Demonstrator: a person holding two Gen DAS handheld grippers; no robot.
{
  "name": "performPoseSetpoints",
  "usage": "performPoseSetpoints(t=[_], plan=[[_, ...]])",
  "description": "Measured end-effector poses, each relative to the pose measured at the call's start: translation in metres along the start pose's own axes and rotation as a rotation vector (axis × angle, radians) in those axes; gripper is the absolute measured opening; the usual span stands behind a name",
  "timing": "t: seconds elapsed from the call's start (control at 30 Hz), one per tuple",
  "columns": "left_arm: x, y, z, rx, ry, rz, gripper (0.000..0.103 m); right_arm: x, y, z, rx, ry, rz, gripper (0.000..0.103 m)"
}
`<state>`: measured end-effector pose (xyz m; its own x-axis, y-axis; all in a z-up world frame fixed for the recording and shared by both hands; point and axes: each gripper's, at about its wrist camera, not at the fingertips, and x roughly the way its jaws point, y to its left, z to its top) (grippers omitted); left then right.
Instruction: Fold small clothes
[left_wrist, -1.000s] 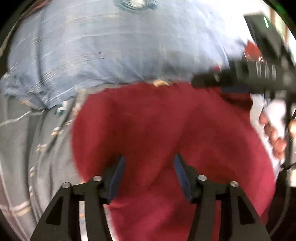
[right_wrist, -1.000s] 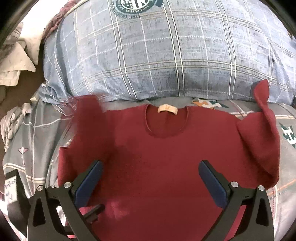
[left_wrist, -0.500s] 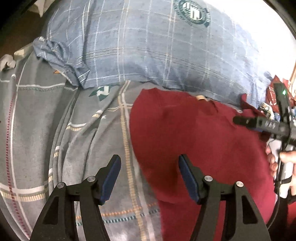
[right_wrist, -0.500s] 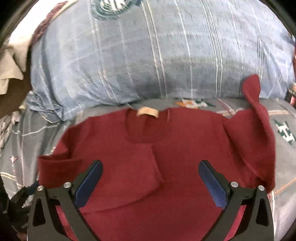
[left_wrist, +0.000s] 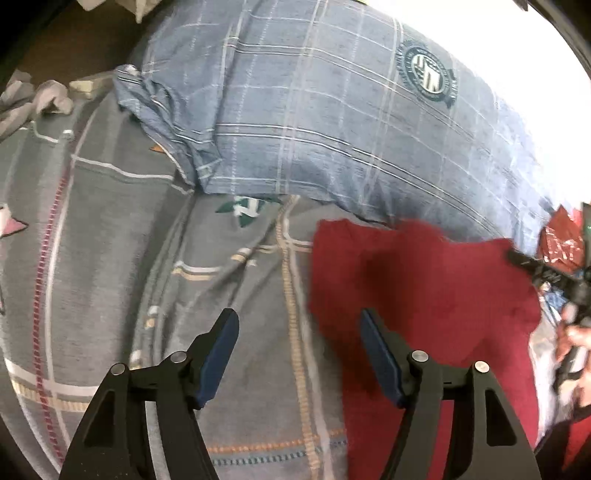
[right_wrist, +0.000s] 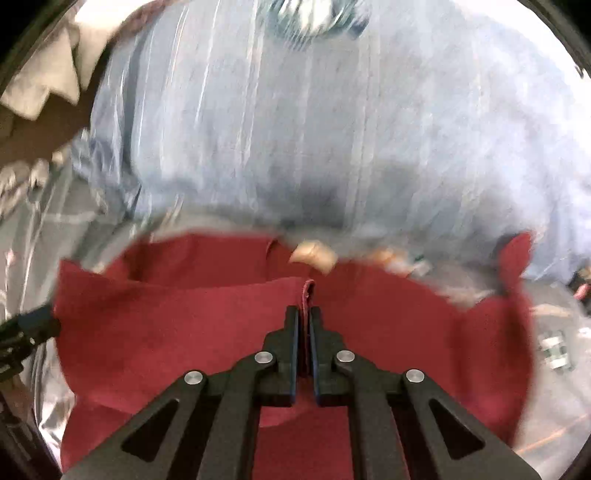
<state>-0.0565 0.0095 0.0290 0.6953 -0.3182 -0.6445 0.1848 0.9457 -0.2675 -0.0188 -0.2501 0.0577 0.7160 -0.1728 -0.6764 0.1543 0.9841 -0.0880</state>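
A small dark red top (right_wrist: 192, 325) lies on a grey patterned bedsheet (left_wrist: 110, 229), its neck with a tan label (right_wrist: 314, 256) toward the pillow. Its left sleeve is folded across the body. My right gripper (right_wrist: 304, 314) is shut on the edge of that folded sleeve near the middle of the top. The right sleeve (right_wrist: 513, 266) stands up against the pillow. My left gripper (left_wrist: 299, 332) is open and empty over the sheet, its right finger at the left edge of the top (left_wrist: 424, 295). The right gripper shows in the left wrist view (left_wrist: 546, 273) at the far right.
A large blue plaid pillow (left_wrist: 332, 122) with a round badge lies behind the top. Crumpled pale cloth (left_wrist: 33, 103) lies at the far left of the bed. Small red and white items (left_wrist: 561, 240) sit at the right edge.
My right gripper has gone from wide open to shut on the folded sleeve. My left gripper has drawn left off the top and stays open.
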Motion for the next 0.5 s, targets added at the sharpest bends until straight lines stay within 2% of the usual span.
performPoseSetpoints(t=[0.07,0.17,0.23,0.27,0.3,0.37,0.4,0.43,0.5], plan=[[0.004,-0.001,-0.001,0.008,0.012,0.019,0.067,-0.003,-0.023,0.005,0.029,-0.013,-0.075,0.005],[0.009,-0.009,-0.003,0.032,0.034,0.024,0.067,0.016,-0.060,-0.002,0.120,0.043,-0.172,0.010],[0.013,-0.015,-0.003,0.055,0.049,0.030,0.067,0.045,-0.078,-0.015,0.137,0.147,-0.234,0.016],[0.015,-0.018,-0.004,0.069,0.057,0.032,0.067,0.054,-0.082,-0.020,0.134,0.208,-0.231,0.019],[0.016,-0.021,-0.004,0.078,0.064,0.035,0.067,0.057,-0.082,-0.023,0.137,0.233,-0.216,0.025],[0.021,-0.026,-0.004,0.098,0.084,0.040,0.067,0.044,-0.073,-0.022,0.131,0.176,-0.175,0.036],[0.025,-0.028,-0.003,0.101,0.093,0.042,0.067,0.036,-0.066,-0.019,0.120,0.140,-0.150,0.050],[0.029,-0.030,-0.002,0.103,0.104,0.046,0.067,0.029,-0.053,-0.013,0.100,0.098,-0.090,0.064],[0.040,-0.036,0.000,0.111,0.128,0.053,0.067,0.026,-0.020,0.000,0.051,0.067,0.091,0.073]])
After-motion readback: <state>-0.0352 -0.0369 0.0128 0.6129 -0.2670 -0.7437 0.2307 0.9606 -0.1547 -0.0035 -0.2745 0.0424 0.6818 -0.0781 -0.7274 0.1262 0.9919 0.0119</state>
